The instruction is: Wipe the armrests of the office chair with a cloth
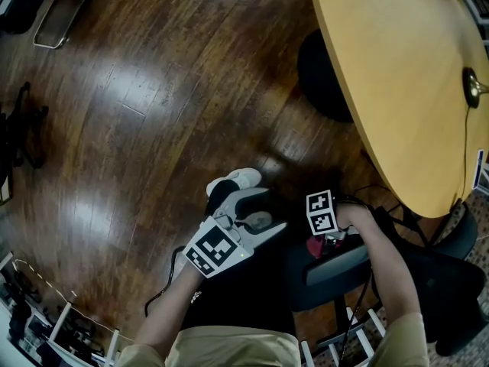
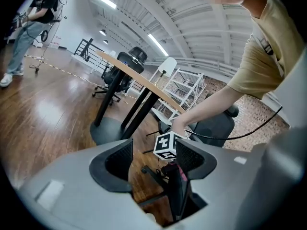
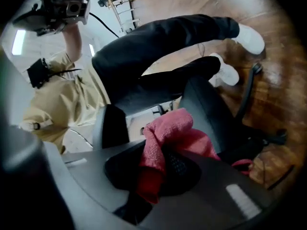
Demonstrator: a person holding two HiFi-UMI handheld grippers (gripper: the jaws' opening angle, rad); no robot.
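A pink-red cloth (image 3: 165,138) is bunched between the jaws of my right gripper (image 3: 160,164), which is shut on it. In the head view that gripper (image 1: 321,239) sits under its marker cube, with the cloth (image 1: 315,248) just above the dark grey armrest (image 1: 336,270) of the office chair (image 1: 447,281). In the right gripper view the grey armrest pad (image 3: 204,107) lies right behind the cloth. My left gripper (image 1: 263,209) hovers to the left of the armrest. Its jaws (image 2: 153,157) stand apart with nothing between them. It looks toward the cloth (image 2: 181,170) and the armrest (image 2: 178,193).
A round yellow table (image 1: 397,75) on a dark base (image 1: 321,75) stands to the upper right. The person's white shoes (image 1: 237,180) rest on the wooden floor (image 1: 153,105). Cables run by the chair. More chairs (image 2: 127,63) and another person (image 2: 29,28) are far off.
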